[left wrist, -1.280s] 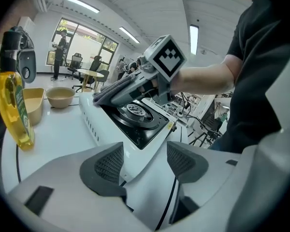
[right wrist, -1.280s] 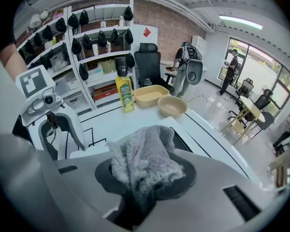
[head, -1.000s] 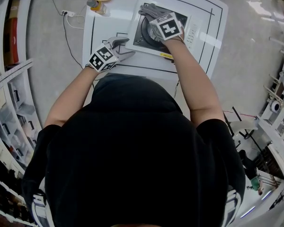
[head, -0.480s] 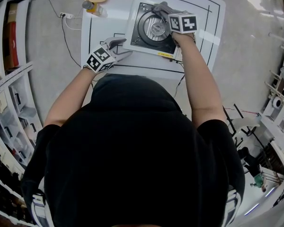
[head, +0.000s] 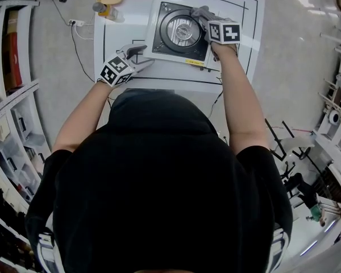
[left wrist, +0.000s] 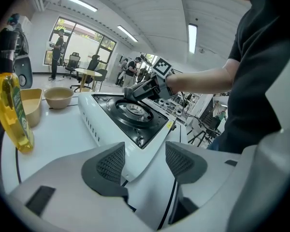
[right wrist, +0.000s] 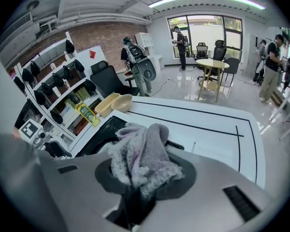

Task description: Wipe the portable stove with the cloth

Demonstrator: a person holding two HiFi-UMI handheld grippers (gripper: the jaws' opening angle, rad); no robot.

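The portable stove [head: 171, 42], white with a black top and round burner, sits on the white table [head: 238, 50]. My right gripper [head: 204, 16] is shut on a bunched grey cloth [head: 199, 11] [right wrist: 142, 153] and holds it down on the right edge of the stove top [right wrist: 97, 135]. My left gripper [head: 141, 57] is at the stove's near left corner. In the left gripper view that corner [left wrist: 135, 144] sits between the wide-set pads [left wrist: 106, 164], which close on its two sides.
A bottle of yellow liquid [left wrist: 12, 112] [head: 105, 10], a tan tray [left wrist: 33, 105] and a bowl [left wrist: 58, 96] stand at the table's far left. A power strip [head: 74, 21] lies on the floor. Shelving [head: 11, 95] runs along the left. People stand far off.
My right gripper has swept the cloth from over the burner's far side rightward to the stove's right edge, rolling as it went. The left gripper has stayed at the corner.
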